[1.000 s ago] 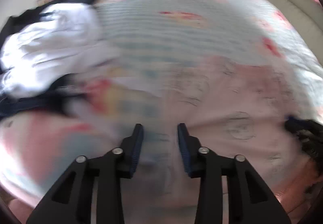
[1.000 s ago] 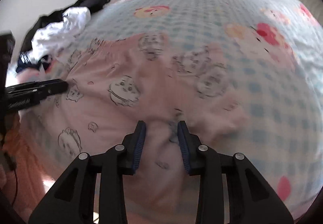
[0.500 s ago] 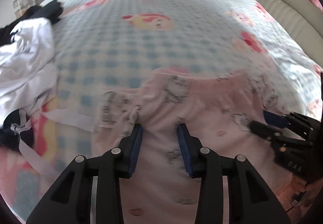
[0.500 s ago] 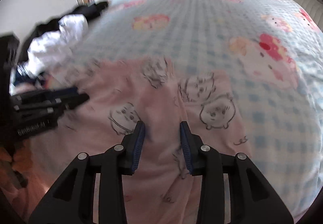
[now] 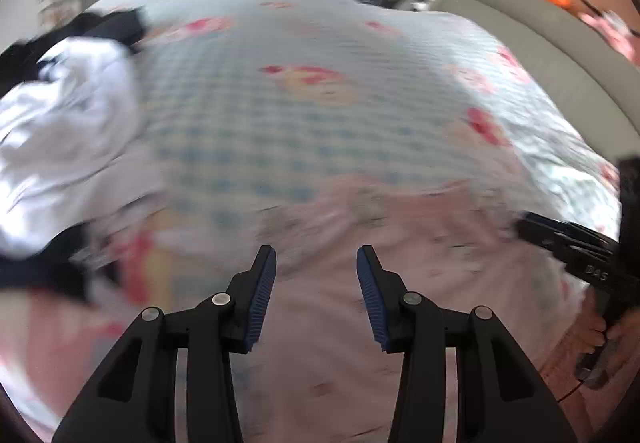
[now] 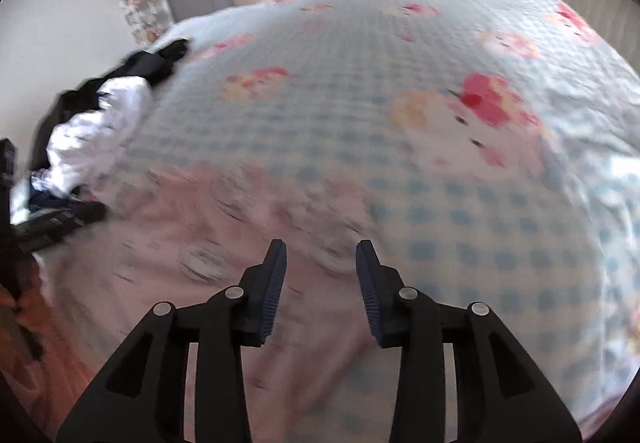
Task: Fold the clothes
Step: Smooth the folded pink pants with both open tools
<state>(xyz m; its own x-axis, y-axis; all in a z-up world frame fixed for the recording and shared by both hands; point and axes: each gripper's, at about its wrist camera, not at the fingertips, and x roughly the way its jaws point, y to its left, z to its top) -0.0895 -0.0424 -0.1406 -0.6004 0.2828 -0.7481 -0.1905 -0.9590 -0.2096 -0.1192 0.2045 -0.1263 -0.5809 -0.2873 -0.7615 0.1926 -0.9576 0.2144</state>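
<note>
Pink printed garment (image 6: pixel 192 251) spread on the bed (image 6: pixel 360 91): soft, light, probably slippery; grip its near hem. Left tool (image 5: pixel 316 269) and right tool (image 6: pixel 320 263) both wide, empty.

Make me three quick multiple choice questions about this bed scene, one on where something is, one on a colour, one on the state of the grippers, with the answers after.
1. Where does the pile of white and dark clothes lie?
A. At the left edge of the bed
B. In the middle of the bed
C. On the floor

2. What colour is the garment spread under the grippers?
A. Green
B. Pale pink with printed figures
C. Black

3. How do the jaws of the two grippers stand?
A. Both shut on cloth
B. One open, one shut
C. Both open, with nothing between them

Answers:
1. A, the right wrist view shows the pile by the bedspread's left side.
2. B, both views show pink cloth with dark outlines.
3. C, the left hand-held gripper and right hand-held gripper each show a clear gap between their blue pads.
</note>
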